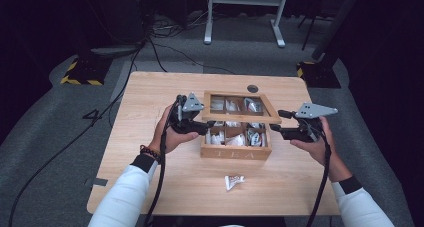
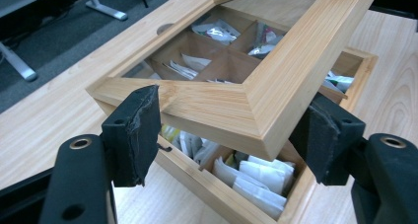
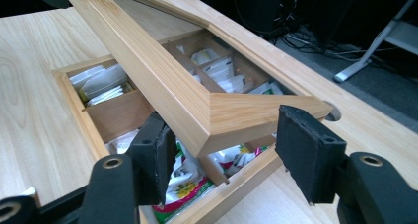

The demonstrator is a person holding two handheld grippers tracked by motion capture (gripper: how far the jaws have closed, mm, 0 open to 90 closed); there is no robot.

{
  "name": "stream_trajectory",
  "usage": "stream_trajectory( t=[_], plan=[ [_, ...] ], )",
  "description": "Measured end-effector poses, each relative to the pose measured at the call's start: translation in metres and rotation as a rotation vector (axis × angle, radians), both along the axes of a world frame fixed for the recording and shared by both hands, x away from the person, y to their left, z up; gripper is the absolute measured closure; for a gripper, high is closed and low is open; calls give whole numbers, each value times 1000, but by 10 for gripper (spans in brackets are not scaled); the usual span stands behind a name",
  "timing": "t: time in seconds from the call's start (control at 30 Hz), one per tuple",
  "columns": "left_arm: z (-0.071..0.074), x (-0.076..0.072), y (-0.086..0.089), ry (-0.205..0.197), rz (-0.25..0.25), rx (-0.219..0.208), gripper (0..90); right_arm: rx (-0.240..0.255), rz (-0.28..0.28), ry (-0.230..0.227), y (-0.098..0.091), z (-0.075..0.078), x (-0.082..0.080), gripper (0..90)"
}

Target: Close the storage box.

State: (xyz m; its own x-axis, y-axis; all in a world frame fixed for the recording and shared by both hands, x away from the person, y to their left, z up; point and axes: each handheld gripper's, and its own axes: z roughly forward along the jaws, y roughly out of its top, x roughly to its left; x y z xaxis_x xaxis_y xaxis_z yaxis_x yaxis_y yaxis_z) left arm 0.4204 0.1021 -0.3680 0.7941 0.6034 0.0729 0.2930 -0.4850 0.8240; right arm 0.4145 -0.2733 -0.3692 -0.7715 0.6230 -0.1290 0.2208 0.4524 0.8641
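Note:
A wooden tea box (image 1: pixel 235 152) stands mid-table with its glass-windowed lid (image 1: pixel 240 118) tilted partly up. Its compartments hold white tea bags (image 2: pixel 261 179). My left gripper (image 1: pixel 210 127) is at the lid's front left corner. In the left gripper view the lid (image 2: pixel 296 61) pokes between the spread jaws of the left gripper (image 2: pixel 229 120), and the pads do not clamp it. My right gripper (image 1: pixel 275 129) is at the front right corner. In the right gripper view that corner of the lid (image 3: pixel 162 81) lies between the parted pads of the right gripper (image 3: pixel 224 118), above colourful bags (image 3: pixel 182 184).
One loose white tea bag (image 1: pixel 234 181) lies on the table (image 1: pixel 150 162) in front of the box. A round cable hole (image 1: pixel 252 88) sits behind it. Past the far edge are cables, desk legs (image 1: pixel 207 34) and yellow-black striped bases on grey floor.

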Motion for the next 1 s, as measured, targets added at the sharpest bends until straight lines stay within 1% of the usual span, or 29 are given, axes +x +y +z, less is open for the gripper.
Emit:
stream_trajectory(
  t=[0.03,0.1,0.17,0.23,0.33,0.47,0.53,0.63,0.77,1.0],
  plan=[
    [-1,-1,0,3,1,-6,308,3,1,3,0,-1,0,415],
    [-3,-3,1,4,-3,-3,303,15,1,14,-1,-4,-1,415],
    [-5,-4,2,8,-3,0,294,13,6,21,-1,-7,-2,415],
    [-8,-4,2,11,-2,16,284,14,10,29,-1,-10,-3,412],
    [-12,-6,3,15,-1,22,272,13,13,36,-1,-14,-5,406],
    [-15,-8,2,11,-4,35,270,2,10,35,-1,-17,-8,404],
    [-16,-9,2,1,2,44,262,2,12,40,0,-18,-9,398],
    [-19,-10,2,6,-4,45,262,6,16,45,-1,-20,-11,391],
    [-24,-11,2,25,-11,45,261,-1,15,62,-1,-23,-14,397],
    [-32,-13,2,32,-14,55,261,-13,8,78,0,-27,-21,395]
  ],
)
